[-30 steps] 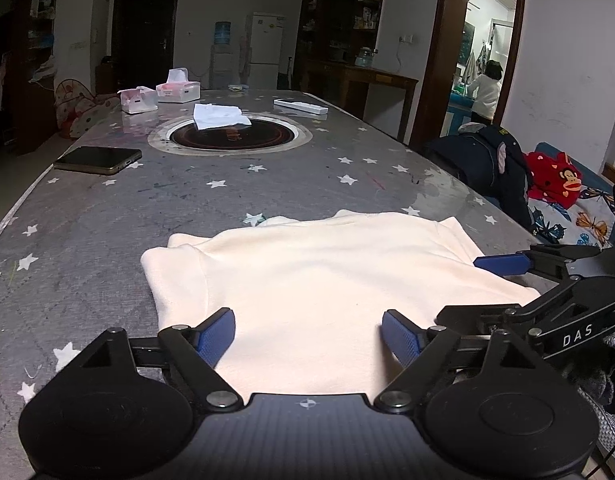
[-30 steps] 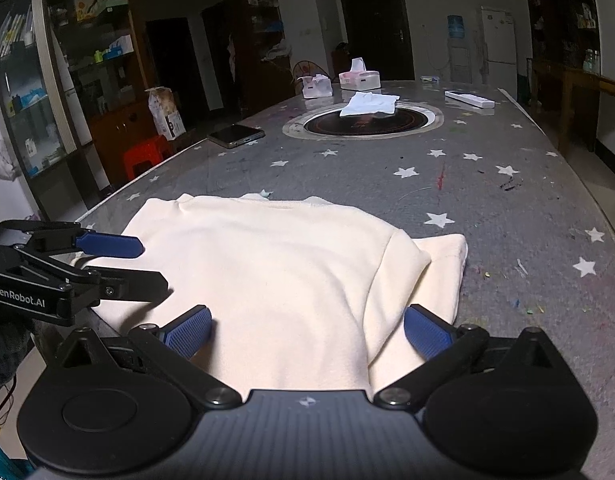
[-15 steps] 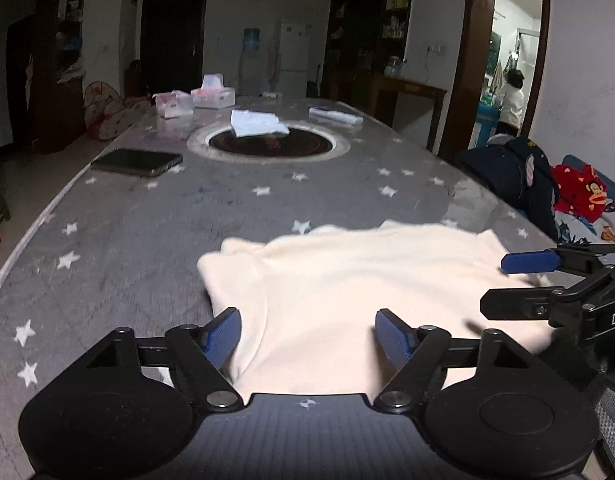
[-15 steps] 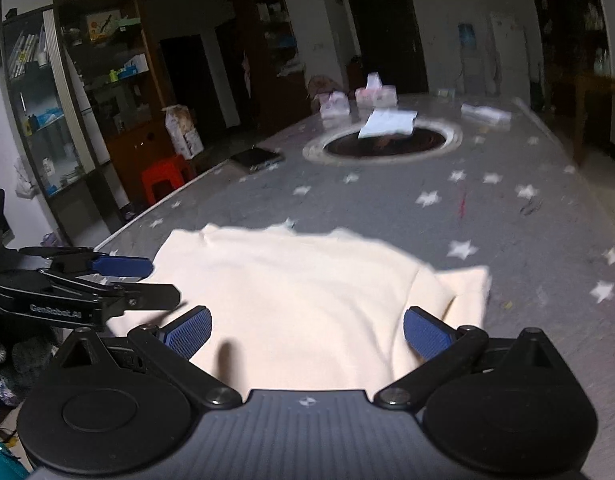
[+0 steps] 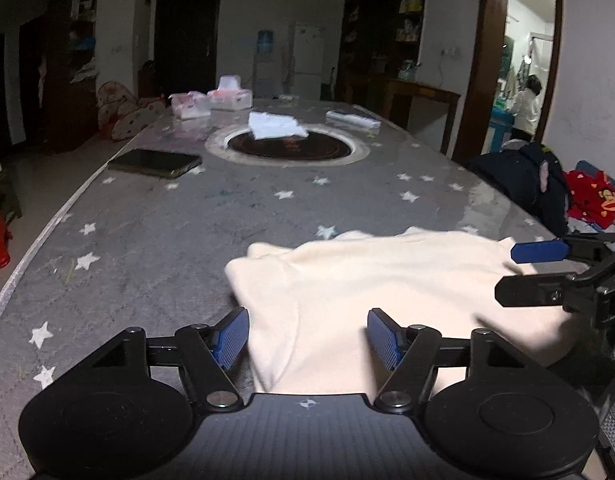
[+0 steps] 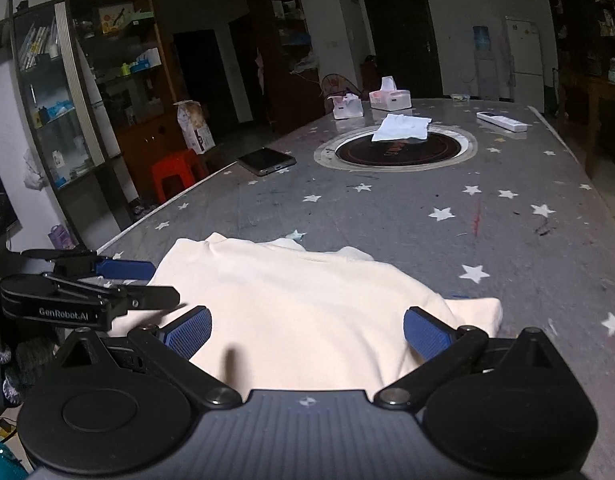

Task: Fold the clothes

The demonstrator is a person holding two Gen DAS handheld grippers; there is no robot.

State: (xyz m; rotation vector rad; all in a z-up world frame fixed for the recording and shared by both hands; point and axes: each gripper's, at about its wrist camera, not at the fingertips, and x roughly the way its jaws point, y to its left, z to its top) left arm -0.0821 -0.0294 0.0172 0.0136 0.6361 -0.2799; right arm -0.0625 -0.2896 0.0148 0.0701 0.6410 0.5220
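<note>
A cream garment (image 5: 379,280) lies flat at the near edge of the grey star-patterned table (image 5: 187,220), with a sleeve folded in at its left. My left gripper (image 5: 307,338) is open and empty over the garment's near left part. In the right wrist view the same garment (image 6: 299,312) fills the foreground, and my right gripper (image 6: 307,334) is open and empty over its near edge. Each gripper shows in the other's view, the right one at the right edge (image 5: 547,272) and the left one at the left edge (image 6: 107,284).
A phone (image 5: 155,162) lies on the left of the table. A round inset hotplate (image 5: 287,146) with a white cloth (image 5: 275,125) sits mid-table. Tissue boxes (image 5: 229,98) and a remote (image 5: 353,119) lie at the far end. Dark and red clothes (image 5: 547,192) are piled at the right.
Both grippers have drawn back toward the near edge and tilted up, so the garment sits lower and smaller in view. Both stay open. The garment's lay looks the same.
</note>
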